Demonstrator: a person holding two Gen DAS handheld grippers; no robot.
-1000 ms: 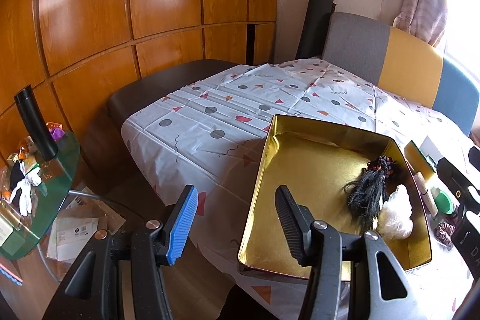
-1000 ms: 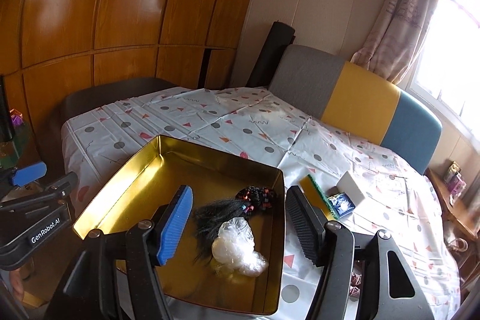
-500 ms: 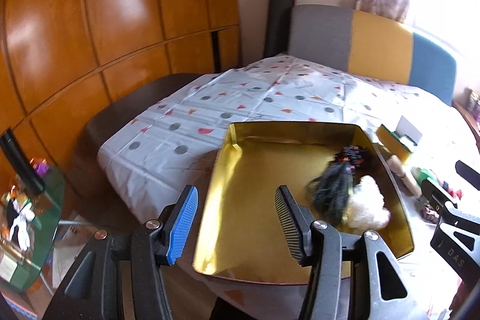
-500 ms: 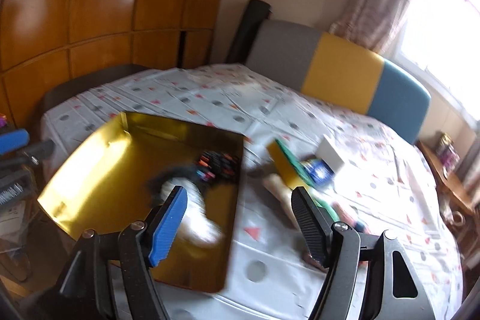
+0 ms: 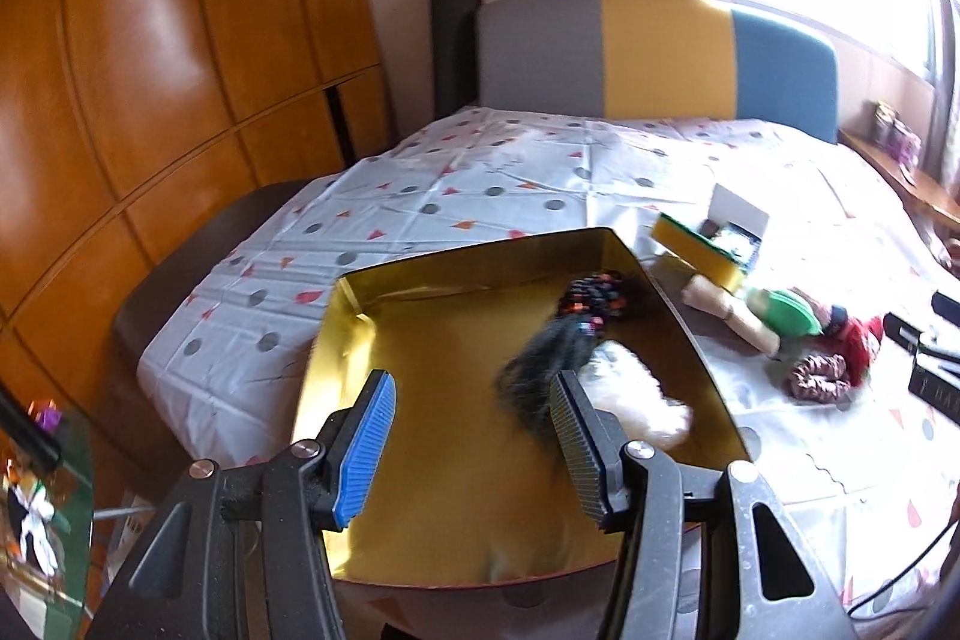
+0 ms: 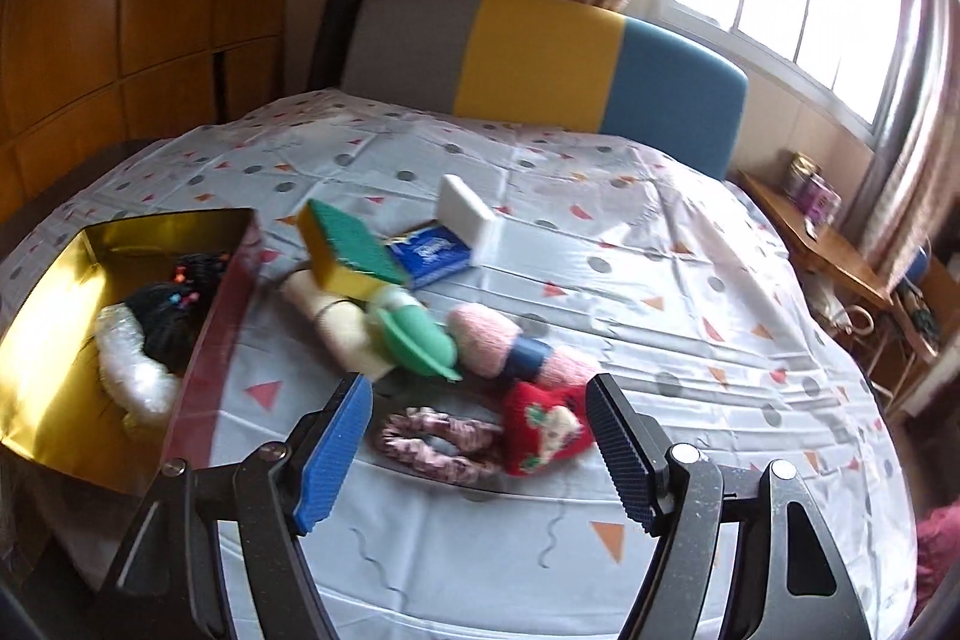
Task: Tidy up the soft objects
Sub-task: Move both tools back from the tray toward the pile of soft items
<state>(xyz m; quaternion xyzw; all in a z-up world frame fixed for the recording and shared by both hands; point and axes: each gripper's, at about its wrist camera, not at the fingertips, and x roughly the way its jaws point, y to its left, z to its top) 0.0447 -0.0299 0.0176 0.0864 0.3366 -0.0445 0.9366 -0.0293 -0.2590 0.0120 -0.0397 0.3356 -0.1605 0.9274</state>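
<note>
The left gripper (image 5: 474,436) hangs over the near part of a shallow gold metal tray (image 5: 360,334) with its jaws apart and nothing between them; the right gripper (image 6: 480,436) hangs over the patterned white tablecloth (image 6: 660,280) that covers the tabletop, its jaws opening, with no pad pressing on anything. Inside the tray, against its right wall, lie a tuft of black hair-like fibres (image 5: 540,364), a black hair tie with coloured beads (image 5: 594,289) at the far end and a fluffy white scrunchie (image 5: 636,394) touching the black tuft. Outside the tray, to its right, the remaining soft things sit in a loose cluster on the cloth: a yellow sponge with a green scouring face (image 6: 348,250) propped at a tilt, a cream-coloured rolled cloth (image 6: 330,322) under its lower edge, a green rounded silicone pad (image 6: 414,334) beside the roll, and a pink fuzzy roll with a blue band (image 6: 510,346) next to that. Nearest the right gripper lie a pink patterned fabric scrunchie (image 6: 438,442) and a small red knitted sock with a white figure (image 6: 540,427), touching each other and seen between the gripper's fingers. Farther back, a blue packet (image 6: 429,253) rests beside a white rectangular block (image 6: 465,211). A grey, yellow and blue padded backrest (image 6: 540,58) stands behind the tabletop.
</note>
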